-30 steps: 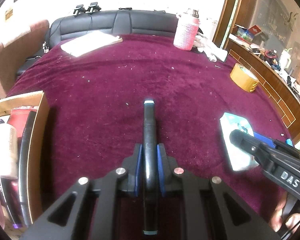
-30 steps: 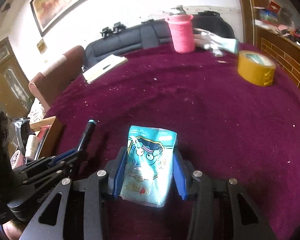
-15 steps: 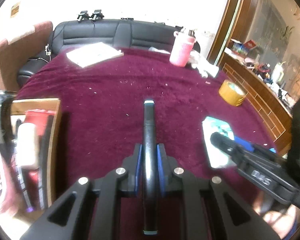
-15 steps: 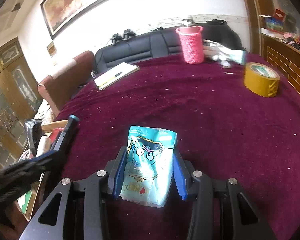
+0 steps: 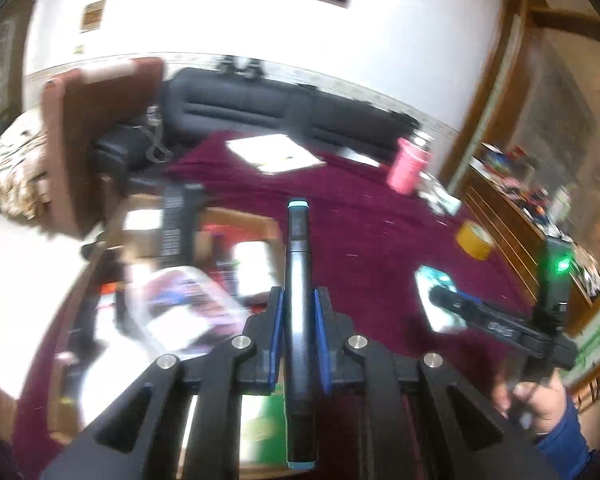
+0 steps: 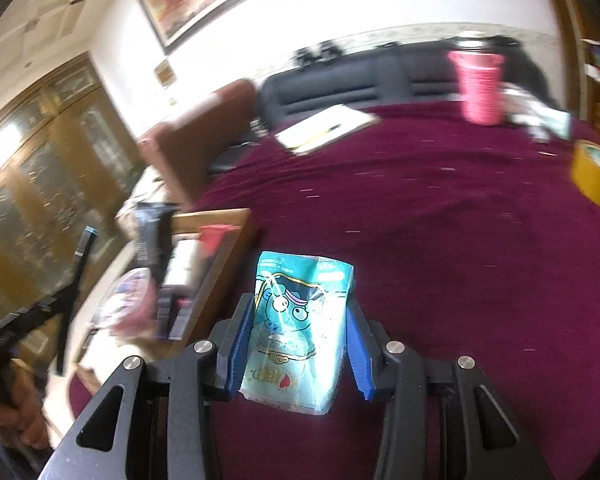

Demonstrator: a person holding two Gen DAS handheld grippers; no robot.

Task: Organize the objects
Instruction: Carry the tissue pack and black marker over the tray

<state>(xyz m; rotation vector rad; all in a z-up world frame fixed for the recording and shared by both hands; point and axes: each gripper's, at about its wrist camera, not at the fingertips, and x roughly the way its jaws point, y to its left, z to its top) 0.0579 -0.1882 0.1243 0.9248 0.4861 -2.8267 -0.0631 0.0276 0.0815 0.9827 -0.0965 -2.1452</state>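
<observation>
My left gripper is shut on a black marker with teal end caps, which points forward along the fingers. It hangs over the left edge of the maroon table, above a wooden box full of blurred items. My right gripper is shut on a teal cartoon-print packet, lifted above the table just right of the same wooden box. The right gripper and its packet also show in the left wrist view. The left gripper appears at the left of the right wrist view.
A pink yarn-wrapped bottle, a white notebook with a pen and a yellow tape roll stand on the table's far side. A black sofa and a brown chair lie beyond. A wooden sideboard runs along the right.
Both grippers have swung left and risen, each still holding its item. The wooden box has come from the left edge to below the left gripper and beside the right.
</observation>
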